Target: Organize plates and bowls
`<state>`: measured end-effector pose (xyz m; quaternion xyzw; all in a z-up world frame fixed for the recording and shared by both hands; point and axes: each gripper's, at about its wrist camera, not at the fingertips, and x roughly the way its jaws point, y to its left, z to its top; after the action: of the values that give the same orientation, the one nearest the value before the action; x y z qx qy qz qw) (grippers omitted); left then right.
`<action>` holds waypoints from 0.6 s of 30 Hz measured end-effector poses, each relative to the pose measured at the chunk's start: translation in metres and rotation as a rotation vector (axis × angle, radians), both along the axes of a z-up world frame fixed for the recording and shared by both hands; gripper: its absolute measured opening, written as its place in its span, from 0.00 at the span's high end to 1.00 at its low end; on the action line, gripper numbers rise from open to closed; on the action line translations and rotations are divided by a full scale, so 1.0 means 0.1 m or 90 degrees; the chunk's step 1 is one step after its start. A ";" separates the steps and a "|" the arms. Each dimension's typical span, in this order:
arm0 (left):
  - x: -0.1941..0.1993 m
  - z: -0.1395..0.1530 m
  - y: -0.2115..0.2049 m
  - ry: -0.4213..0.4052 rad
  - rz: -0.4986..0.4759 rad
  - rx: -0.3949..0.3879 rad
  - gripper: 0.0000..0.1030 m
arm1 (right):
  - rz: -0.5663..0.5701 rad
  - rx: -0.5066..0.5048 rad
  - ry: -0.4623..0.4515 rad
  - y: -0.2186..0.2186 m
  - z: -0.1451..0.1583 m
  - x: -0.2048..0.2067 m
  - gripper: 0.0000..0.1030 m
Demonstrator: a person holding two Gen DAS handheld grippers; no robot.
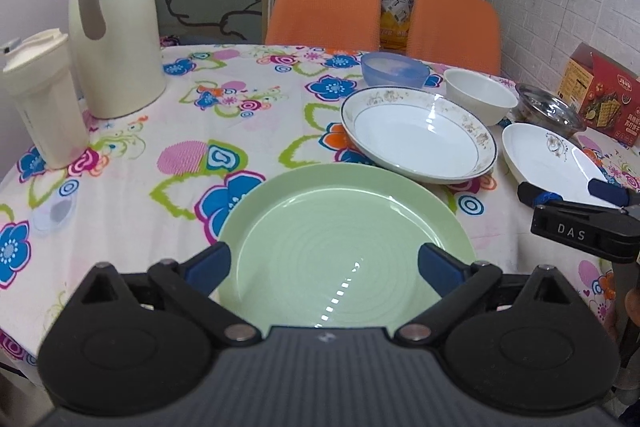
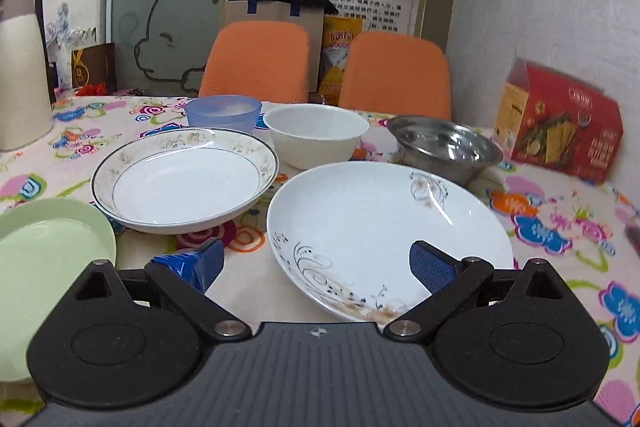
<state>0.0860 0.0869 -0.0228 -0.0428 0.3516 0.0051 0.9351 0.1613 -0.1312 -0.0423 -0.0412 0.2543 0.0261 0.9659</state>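
Nearest the left wrist camera, the left gripper [image 1: 324, 267] hangs with its blue-padded fingers [image 1: 210, 263] spread wide over the near half of a green plate [image 1: 344, 227], one pad beside each edge; whether they touch the plate cannot be told. That plate lies flat on the flowered worktop [image 1: 168, 131] close to its near edge.

To its right, the right gripper [image 2: 316, 267] has its fingers equally wide. Its right pad [image 2: 434, 269] sits over the near rim of a white plate with a scroll pattern [image 2: 380, 219], while the left pad [image 2: 204, 265] is over bare cloth beside it. Nothing is held in either tool.

Just behind the green plate, a deep white plate with a floral rim [image 1: 416, 135] stands between the two others, near both; whether its rim touches either cannot be told. Behind it are a blue plastic bowl [image 1: 394, 69] and a plain white bowl [image 1: 480, 97], side by side. A steel bowl [image 2: 444, 147] sits behind the scroll-pattern plate, and a red carton [image 2: 560, 123] stands further right by the wall.

On the far left of the worktop are a cream tumbler [image 1: 40, 99] and a tall cream jug [image 1: 114, 27]. Two orange chairs [image 1: 324, 7] stand beyond the table.
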 end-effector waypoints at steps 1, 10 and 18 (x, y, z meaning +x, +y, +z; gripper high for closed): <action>-0.01 0.02 0.01 -0.004 -0.003 -0.005 0.04 | -0.007 0.009 0.006 -0.04 0.00 -0.01 0.16; -0.04 0.08 -0.10 -0.013 -0.030 -0.041 0.04 | -0.053 0.059 -0.017 -0.34 0.27 -0.18 0.15; -0.02 0.17 -0.10 -0.036 -0.023 -0.026 0.03 | 0.005 0.104 0.000 -0.20 0.33 -0.23 0.15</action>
<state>0.0836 0.0770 -0.0054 -0.0559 0.3256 -0.0199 0.9437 0.1380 -0.1507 -0.0097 0.0371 0.2514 0.0510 0.9658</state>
